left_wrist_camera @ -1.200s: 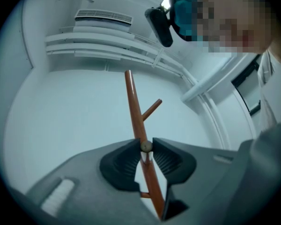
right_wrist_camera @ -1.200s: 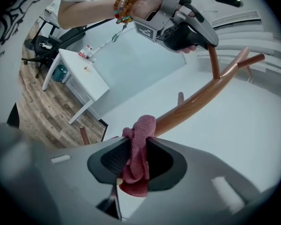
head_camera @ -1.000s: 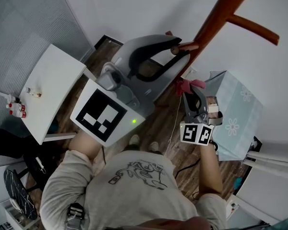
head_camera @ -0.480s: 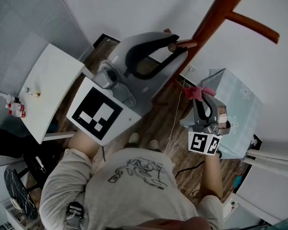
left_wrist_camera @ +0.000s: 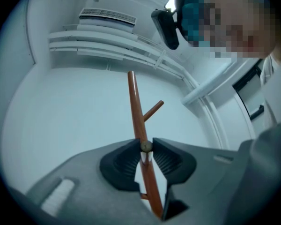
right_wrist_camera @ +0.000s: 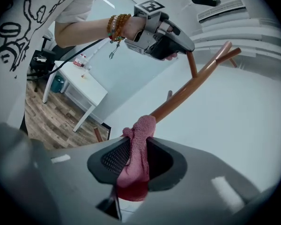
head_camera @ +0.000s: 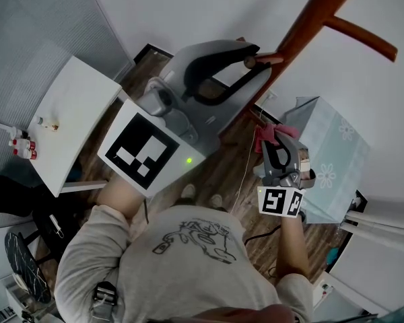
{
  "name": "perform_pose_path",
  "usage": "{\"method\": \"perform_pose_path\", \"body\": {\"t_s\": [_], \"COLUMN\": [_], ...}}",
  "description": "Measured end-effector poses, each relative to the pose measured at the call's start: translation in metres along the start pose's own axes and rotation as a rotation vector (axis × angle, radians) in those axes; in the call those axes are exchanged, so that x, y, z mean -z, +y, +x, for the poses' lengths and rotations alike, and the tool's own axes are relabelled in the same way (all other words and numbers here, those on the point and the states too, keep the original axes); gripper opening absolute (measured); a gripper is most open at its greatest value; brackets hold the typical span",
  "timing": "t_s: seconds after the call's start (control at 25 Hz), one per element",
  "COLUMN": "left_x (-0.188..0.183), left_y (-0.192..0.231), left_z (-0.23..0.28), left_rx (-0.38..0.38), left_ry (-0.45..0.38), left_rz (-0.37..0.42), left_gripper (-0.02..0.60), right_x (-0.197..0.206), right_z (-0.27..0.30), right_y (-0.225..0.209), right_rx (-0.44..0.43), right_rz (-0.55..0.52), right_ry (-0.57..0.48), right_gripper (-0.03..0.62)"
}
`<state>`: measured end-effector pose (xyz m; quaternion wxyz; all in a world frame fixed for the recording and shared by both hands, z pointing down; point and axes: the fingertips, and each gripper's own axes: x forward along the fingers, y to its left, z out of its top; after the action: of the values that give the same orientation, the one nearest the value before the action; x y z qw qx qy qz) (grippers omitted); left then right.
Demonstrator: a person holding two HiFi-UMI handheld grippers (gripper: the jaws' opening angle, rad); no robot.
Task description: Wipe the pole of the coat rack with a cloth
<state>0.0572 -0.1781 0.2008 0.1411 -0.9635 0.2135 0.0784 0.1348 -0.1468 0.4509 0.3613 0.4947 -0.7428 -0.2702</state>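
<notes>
We shifted the cloth (head_camera: 262, 140)
We swung the right gripper (head_camera: 272, 147), clamped on it, toward four o'clock in the head view, then back toward nine o'clock.

The head view looks steeply down from above. Both gripper views look close along their jaws. All show the coat rack pole (head_camera: 311, 19).

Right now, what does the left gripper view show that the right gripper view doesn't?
Left gripper view only: the round end of the peg, head-on between the left tool's jaws. Right gripper view only: the pink cloth pinched in the right tool, a white table, wooden floor. Both: the brown coat rack pole, and that peg.
</notes>
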Motion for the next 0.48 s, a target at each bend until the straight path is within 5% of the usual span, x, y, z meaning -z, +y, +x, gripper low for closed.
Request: {"method": "perform_pose_path", "body": {"t_s": [0.48], "left_x": [0.0], "left_y": [0.0], "left_z": [0.0], "left_rx": [-0.001], "left_ry": [0.004], "left_rz": [-0.002], "left_gripper": [0.083], "right_x": [-0.056], "right_z": [0.014], "right_y": [0.019], "right_rx": [-0.008], "right_rz": [-0.009], "right_ry": [-0.118], "right_gripper": [0.106]}}
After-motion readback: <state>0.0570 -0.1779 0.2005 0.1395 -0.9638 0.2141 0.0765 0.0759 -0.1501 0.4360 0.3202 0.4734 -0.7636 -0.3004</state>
